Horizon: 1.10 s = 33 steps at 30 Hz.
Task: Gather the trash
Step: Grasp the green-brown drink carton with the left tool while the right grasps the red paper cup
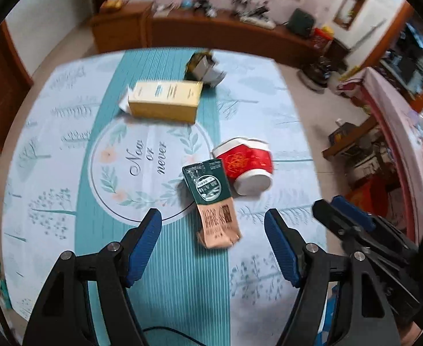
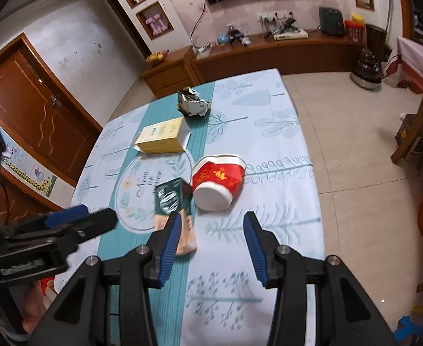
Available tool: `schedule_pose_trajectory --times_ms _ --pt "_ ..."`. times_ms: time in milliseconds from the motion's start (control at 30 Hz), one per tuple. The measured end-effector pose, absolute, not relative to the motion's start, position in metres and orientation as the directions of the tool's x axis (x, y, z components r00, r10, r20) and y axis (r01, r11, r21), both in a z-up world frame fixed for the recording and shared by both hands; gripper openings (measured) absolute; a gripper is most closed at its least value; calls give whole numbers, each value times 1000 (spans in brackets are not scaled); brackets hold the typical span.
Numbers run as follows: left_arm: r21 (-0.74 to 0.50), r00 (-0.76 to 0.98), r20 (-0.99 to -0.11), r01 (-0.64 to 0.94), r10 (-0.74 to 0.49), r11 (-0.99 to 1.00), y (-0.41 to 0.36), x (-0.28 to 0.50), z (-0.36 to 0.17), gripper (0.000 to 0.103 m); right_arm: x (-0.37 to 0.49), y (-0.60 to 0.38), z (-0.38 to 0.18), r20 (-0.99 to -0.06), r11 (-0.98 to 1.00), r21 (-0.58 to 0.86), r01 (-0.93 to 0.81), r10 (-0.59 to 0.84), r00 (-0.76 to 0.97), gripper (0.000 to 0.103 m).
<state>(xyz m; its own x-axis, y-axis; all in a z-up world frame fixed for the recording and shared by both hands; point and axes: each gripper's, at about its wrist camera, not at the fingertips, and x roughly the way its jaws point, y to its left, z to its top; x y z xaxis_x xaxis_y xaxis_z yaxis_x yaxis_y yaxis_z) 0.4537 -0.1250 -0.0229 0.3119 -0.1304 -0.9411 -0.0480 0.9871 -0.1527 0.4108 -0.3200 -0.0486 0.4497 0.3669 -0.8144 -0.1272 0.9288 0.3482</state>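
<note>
On the patterned tablecloth [image 1: 53, 150] lie several pieces of trash. A green and tan packet [image 1: 213, 201] [image 2: 172, 201] lies flat beside a crushed red and white paper cup [image 1: 246, 164] [image 2: 217, 181] on its side. Farther back lie a yellow carton [image 1: 165, 101] [image 2: 162, 138] and a crumpled dark wrapper [image 1: 202, 66] [image 2: 191, 102]. My left gripper [image 1: 213, 222] hangs open above the packet's near end, touching nothing. My right gripper [image 2: 211, 225] is open too, hovering just short of the cup. Each gripper shows in the other's view: the right gripper [image 1: 344, 216], the left gripper [image 2: 81, 216].
The table's right edge [image 2: 309, 173] drops to a tiled floor [image 2: 349, 132]. A wooden sideboard [image 2: 269, 52] with clutter lines the far wall, a wooden door [image 2: 32, 115] stands at left, and a pink-covered table [image 1: 390, 121] is at right.
</note>
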Motion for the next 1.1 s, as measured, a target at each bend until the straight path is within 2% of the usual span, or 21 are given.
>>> schedule_pose_trajectory --times_ms 233,567,667,700,733,767,800,967,1100 --pt "-128 204 -973 -103 -105 986 -134 483 -77 72 459 -328 -80 -830 911 398 -103 406 383 45" --pt "-90 92 -993 -109 -80 990 -143 497 -124 72 503 -325 -117 -846 885 462 -57 459 270 46" --pt "-93 74 -994 -123 -85 988 -140 499 -132 59 513 -321 -129 -846 875 483 -38 477 237 49" --pt "-102 64 -994 -130 -94 986 -138 500 -135 48 517 -320 -134 -846 870 493 -29 486 218 49" --pt "-106 57 -993 -137 -99 985 -136 500 -136 43 520 -319 -138 -848 868 497 -20 490 203 51" --pt "-113 53 -993 -148 -106 982 -133 501 -138 42 523 -319 -141 -843 861 508 -11 499 200 56" --pt "-118 59 -992 -158 -110 980 -129 500 -140 42 526 -319 -144 -842 858 513 0 504 192 57" --pt "-118 74 -992 -191 -105 974 -113 494 -141 42 539 -320 -159 -819 821 568 55 556 143 58" --pt "-115 72 -992 -211 -102 971 -107 491 -141 42 543 -314 -159 -801 808 588 29 577 157 60"
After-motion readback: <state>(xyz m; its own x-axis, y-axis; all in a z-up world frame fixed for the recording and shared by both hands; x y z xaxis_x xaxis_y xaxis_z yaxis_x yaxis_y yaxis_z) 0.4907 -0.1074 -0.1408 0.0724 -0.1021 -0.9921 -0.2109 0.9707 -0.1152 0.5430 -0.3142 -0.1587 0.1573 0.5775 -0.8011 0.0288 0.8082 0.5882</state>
